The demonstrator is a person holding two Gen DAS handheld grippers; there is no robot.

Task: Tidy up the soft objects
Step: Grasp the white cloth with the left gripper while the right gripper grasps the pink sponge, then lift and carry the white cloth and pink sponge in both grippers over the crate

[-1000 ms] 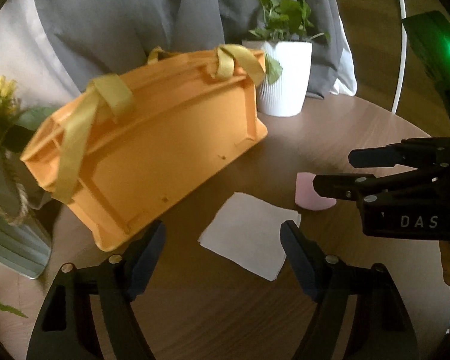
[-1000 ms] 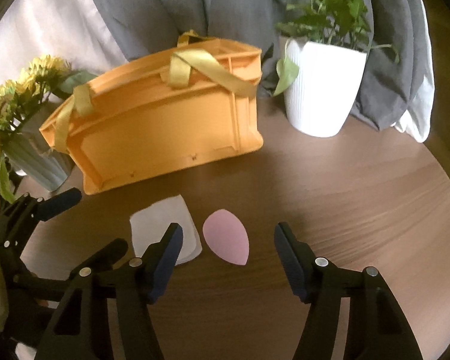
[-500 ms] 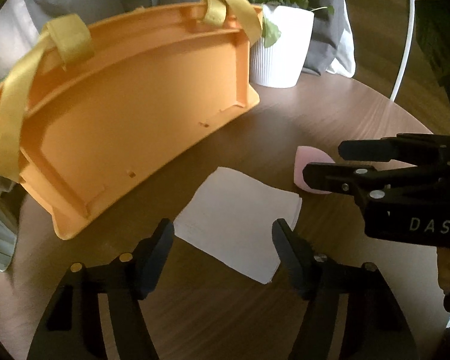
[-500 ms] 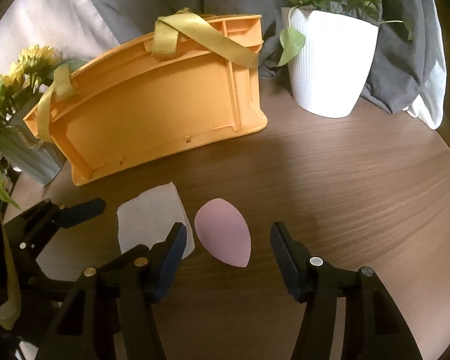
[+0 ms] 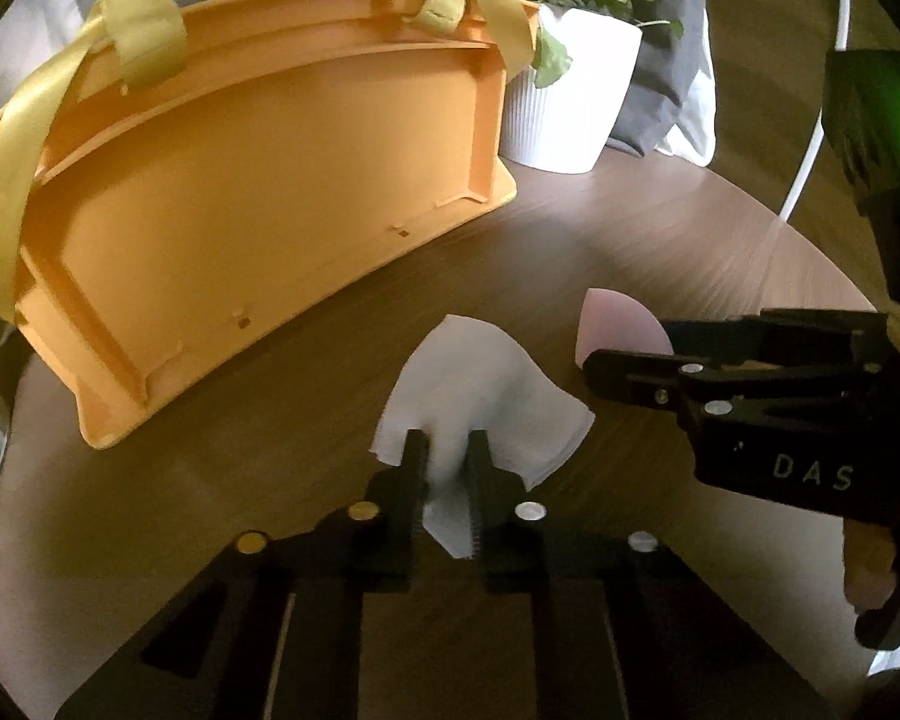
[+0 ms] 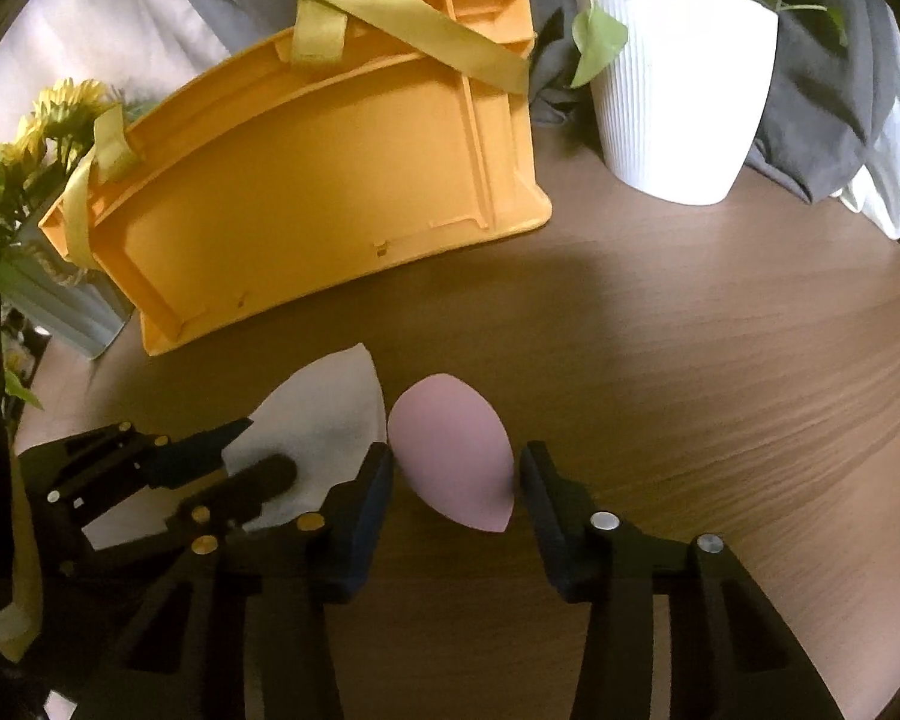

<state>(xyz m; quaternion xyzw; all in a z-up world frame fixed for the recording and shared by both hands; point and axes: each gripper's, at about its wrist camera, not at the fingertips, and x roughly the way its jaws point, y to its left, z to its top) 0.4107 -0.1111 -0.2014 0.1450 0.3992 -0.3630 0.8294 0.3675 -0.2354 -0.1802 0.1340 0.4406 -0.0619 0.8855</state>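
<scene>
White cloth (image 5: 486, 384): soft, folded square, lying on the round wooden bench (image 5: 660, 228) in front of the orange basket (image 5: 258, 192). Its near edge is bunched up and pinched between the fingers of the left gripper (image 5: 447, 450), which are drawn close together on the fabric; the rest of the cloth fans out flat beyond them.

Pink sponge (image 6: 453, 456): egg-shaped, smooth, lying on the bench just beside the cloth's right edge, pointed end toward the camera. It sits between the fingers of the right gripper (image 6: 456, 474), which stand spread to either side (the left finger looks to be at the sponge's flank; actual contact cannot be told).

Orange basket: plastic, with yellow fabric handles (image 6: 408, 24), its broad ribbed side facing the grippers.

White ribbed pot (image 6: 678, 90): holds a green leafy plant, stands to the right of the basket, near its end.

Yellow flowers (image 6: 30, 138): in a pale vase, left of the basket.

Grey fabric (image 6: 810, 114): draped behind the pot.
</scene>
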